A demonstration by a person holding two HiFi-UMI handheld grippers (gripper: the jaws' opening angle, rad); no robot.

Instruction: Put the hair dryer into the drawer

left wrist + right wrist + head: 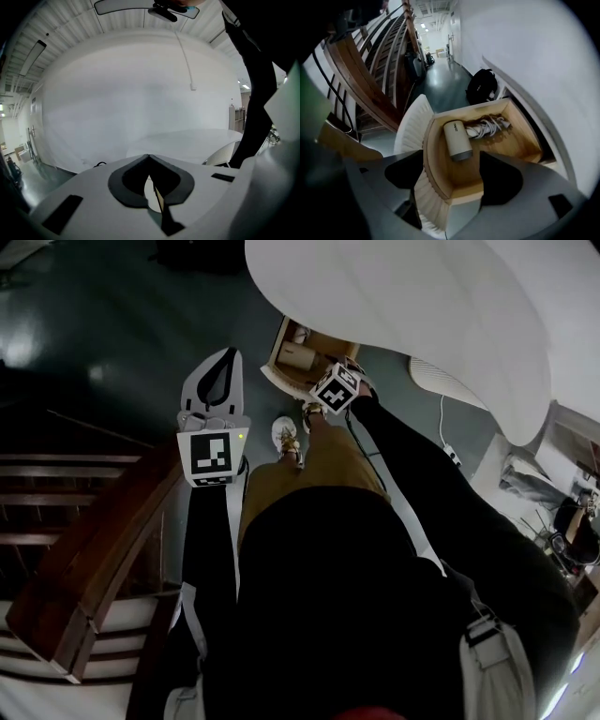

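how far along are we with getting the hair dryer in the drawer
Done: the hair dryer lies inside the open wooden drawer, with its coiled cord beside it.
In hand: nothing. The right gripper is open over the drawer's front edge. The left gripper is shut, empty and aimed elsewhere.
Left: probably only pushing the drawer shut, if that is wanted.

A dark glossy floor (112,324) runs between a wooden staircase (84,549) and a white round table (422,315).

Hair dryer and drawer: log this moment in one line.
hair dryer: lying in drawer | drawer: open | right gripper: jaws apart, empty | left gripper: jaws together, empty
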